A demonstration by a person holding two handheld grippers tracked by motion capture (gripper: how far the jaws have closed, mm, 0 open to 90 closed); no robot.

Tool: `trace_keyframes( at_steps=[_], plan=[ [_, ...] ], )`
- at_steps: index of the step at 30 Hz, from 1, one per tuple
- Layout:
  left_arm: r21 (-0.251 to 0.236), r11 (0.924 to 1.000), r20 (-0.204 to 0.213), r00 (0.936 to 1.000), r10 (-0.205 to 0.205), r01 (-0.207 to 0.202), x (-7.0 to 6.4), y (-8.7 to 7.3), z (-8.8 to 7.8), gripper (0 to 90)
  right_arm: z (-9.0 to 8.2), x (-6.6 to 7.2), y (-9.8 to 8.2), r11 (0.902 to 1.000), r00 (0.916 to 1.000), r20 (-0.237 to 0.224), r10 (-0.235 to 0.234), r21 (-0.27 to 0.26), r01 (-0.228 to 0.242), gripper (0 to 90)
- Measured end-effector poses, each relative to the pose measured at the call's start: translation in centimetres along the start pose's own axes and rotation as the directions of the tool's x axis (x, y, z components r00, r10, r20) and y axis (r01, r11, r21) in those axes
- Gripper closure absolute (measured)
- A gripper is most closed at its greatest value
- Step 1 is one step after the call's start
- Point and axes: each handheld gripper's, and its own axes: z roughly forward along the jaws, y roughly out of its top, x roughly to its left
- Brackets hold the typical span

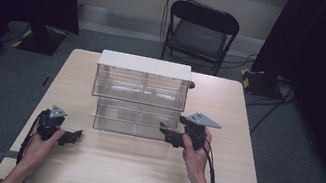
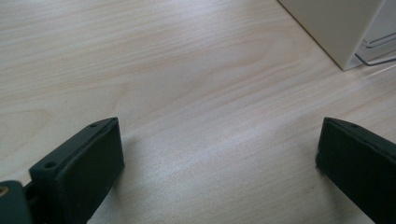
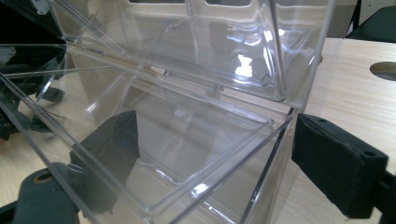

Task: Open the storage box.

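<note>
**Open jaws straddle drawer corner on clear cabinet**

A clear plastic drawer (image 3: 187,154), the lower right of 2 tiers, stands pulled out from a white-topped transparent storage cabinet (image 1: 145,65) at the middle of a pale wooden table (image 1: 135,178). The right gripper (image 1: 169,136) sits at the drawer's front right corner; in the right gripper view its jaws stand apart, 1 pad seen through the clear front, the other outside the side wall, so the wall lies between them with nothing yet clamped. The left gripper (image 1: 73,136) rests low over bare table near the cabinet's left side, jaws wide apart and holding nothing; a white cabinet panel (image 2: 336,28) shows at the far corner of its view.

The risk, as judged from here: a thin, slick wall may slip or flex if the jaws close on it, and a skewed push or pull from 1 corner could jam the drawer in its runners. With no second gripper steadying the light cabinet, the whole unit could slide or tip toward the person rather than letting the drawer move
</note>
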Motion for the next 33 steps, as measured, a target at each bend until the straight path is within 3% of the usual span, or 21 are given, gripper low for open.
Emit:
trace_keyframes(
  at_steps=[10,33],
  plan=[
    [0.0,1.0,0.0,1.0,0.0,0.0,0.0,0.0,0.0,0.3,-0.25,-0.22,0.37,0.9999,0.9995,0.032,0.007,-0.011,-0.006,14.2],
    [0.0,1.0,0.0,1.0,0.0,0.0,0.0,0.0,0.0,0.3,-0.34,-0.22,0.82,0.9998,0.9999,0.016,0.001,-0.018,0.0,14.7]
  ],
)
